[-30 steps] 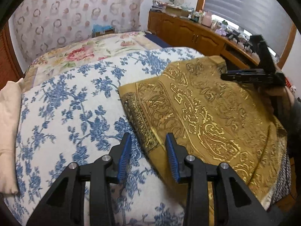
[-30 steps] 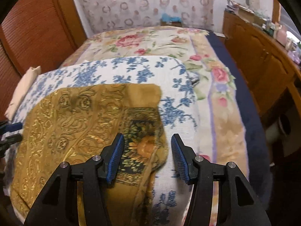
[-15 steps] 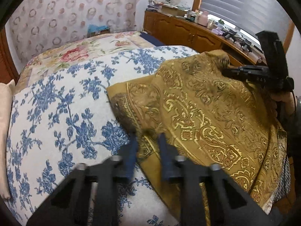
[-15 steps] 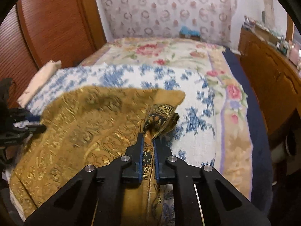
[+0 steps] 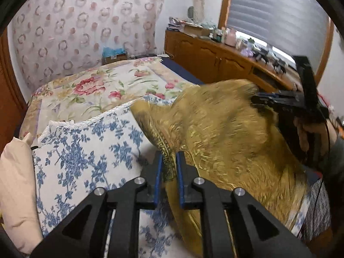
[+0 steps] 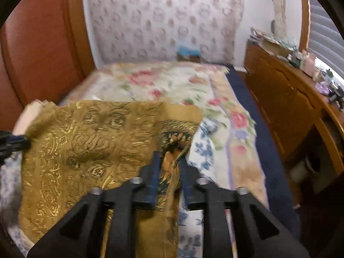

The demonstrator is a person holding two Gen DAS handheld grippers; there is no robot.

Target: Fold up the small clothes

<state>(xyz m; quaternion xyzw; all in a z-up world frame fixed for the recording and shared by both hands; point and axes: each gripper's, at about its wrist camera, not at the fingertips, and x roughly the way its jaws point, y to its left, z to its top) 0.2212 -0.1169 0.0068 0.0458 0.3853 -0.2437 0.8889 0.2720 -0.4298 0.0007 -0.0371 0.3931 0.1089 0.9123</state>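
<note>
A gold brocade cloth point(image 5: 225, 133) with a dark patterned border hangs lifted above the bed, stretched between both grippers. My left gripper point(image 5: 168, 161) is shut on its near left corner. My right gripper point(image 6: 169, 161) is shut on the other corner, where the dark floral border bunches up. The right gripper also shows in the left wrist view point(image 5: 279, 101) at the cloth's far right. The cloth point(image 6: 86, 150) spreads left in the right wrist view to the left gripper point(image 6: 13, 144) at the frame's edge.
A blue-and-white floral cover point(image 5: 86, 154) lies on the bed under the cloth, with a rose-patterned bedspread point(image 5: 96, 86) beyond it. A cream pillow point(image 5: 15, 182) lies at the left. A cluttered wooden dresser point(image 5: 215, 53) runs along the right. A wooden headboard point(image 6: 43, 43) stands at the left.
Both grippers closed on the cloth's corners and lifted them. The cloth has risen off the bed and its edge now stands up between the grippers.
</note>
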